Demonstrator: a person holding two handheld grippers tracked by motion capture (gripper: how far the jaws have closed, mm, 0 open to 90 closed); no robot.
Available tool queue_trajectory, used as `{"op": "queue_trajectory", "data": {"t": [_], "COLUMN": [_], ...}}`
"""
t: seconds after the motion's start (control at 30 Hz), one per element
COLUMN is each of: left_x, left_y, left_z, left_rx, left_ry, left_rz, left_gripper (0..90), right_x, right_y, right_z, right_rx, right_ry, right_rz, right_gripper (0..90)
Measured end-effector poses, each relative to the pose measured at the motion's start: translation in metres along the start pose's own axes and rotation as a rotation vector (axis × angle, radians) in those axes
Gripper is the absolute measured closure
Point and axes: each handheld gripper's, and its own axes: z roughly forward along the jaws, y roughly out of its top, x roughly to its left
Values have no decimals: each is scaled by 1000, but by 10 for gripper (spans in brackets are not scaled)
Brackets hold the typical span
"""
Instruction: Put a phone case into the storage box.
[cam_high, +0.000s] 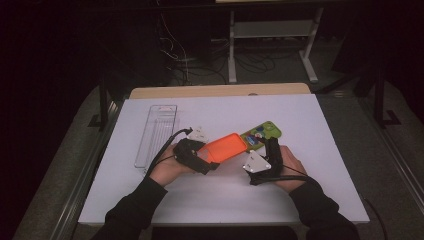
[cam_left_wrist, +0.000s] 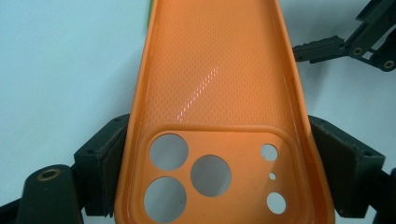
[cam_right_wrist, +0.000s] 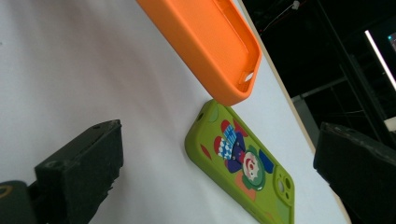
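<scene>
Orange case (cam_left_wrist: 219, 93) clamped in left gripper (cam_left_wrist: 219, 177); right gripper (cam_right_wrist: 219, 177) open near green case (cam_right_wrist: 243, 163).

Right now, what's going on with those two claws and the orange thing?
Left gripper shut on orange phone case, holding it above the table. Right gripper open, facing the green phone case. Clear tray off to the side.

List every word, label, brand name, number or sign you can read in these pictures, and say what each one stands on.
None can be read.
Orange phone case, clamped by the left gripper: plain, no lettering.
Green phone case, lying on the white table: a cartoon picture, no words visible.
Clear plastic tray: any marking too small to tell.
</scene>
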Motion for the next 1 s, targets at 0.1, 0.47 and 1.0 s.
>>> {"op": "queue_trajectory", "data": {"t": [0.1, 0.47, 1.0], "left_x": [0, -3, -3], "left_y": [0, 0, 2], "left_z": [0, 2, 0], "left_rx": [0, -16, 5], "left_ry": [0, -4, -5], "left_rz": [0, -35, -10], "left_gripper": [157, 157, 157], "right_x": [1, 6, 18], "right_y": [0, 1, 13], "right_z": [0, 0, 1], "right_rx": [0, -31, -67], "right_ry": [-8, -103, -187], "right_rz": [-22, -185, -367], "right_gripper": [9, 10, 10]}}
